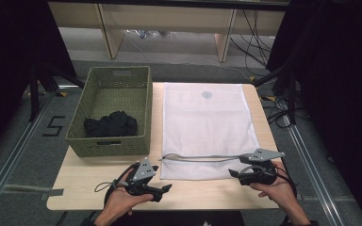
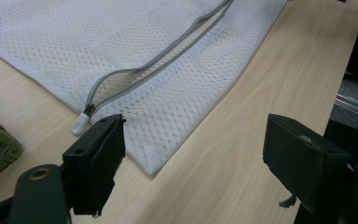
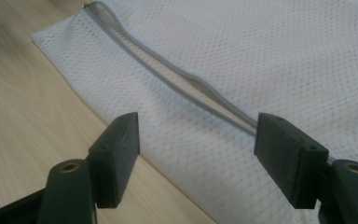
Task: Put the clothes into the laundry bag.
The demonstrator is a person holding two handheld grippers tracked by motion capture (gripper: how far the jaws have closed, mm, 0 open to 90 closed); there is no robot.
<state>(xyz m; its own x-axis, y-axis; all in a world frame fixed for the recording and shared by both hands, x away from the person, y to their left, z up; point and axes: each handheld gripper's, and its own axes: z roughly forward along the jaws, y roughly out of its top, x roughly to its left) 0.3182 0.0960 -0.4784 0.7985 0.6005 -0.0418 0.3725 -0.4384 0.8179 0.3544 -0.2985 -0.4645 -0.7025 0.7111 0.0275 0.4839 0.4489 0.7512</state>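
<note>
A white mesh laundry bag [image 1: 207, 127] lies flat on the wooden table, its grey zipper [image 1: 202, 158] running along the near edge and standing partly open. The zipper's white pull [image 2: 80, 124] sits at the bag's near left corner. My left gripper [image 1: 166, 189] hovers open just off that corner, jaws wide with nothing between them [image 2: 191, 154]. My right gripper [image 1: 233, 173] is open at the bag's near right part, jaws on either side of the zipper line [image 3: 196, 140] without touching it. A black garment [image 1: 111, 125] lies bunched in the green woven basket [image 1: 94, 143].
The basket stands on the table's left side, touching the bag's left edge. Bare table [image 1: 202, 193] runs along the front edge under both hands. Wooden furniture legs and cables lie on the floor beyond the table.
</note>
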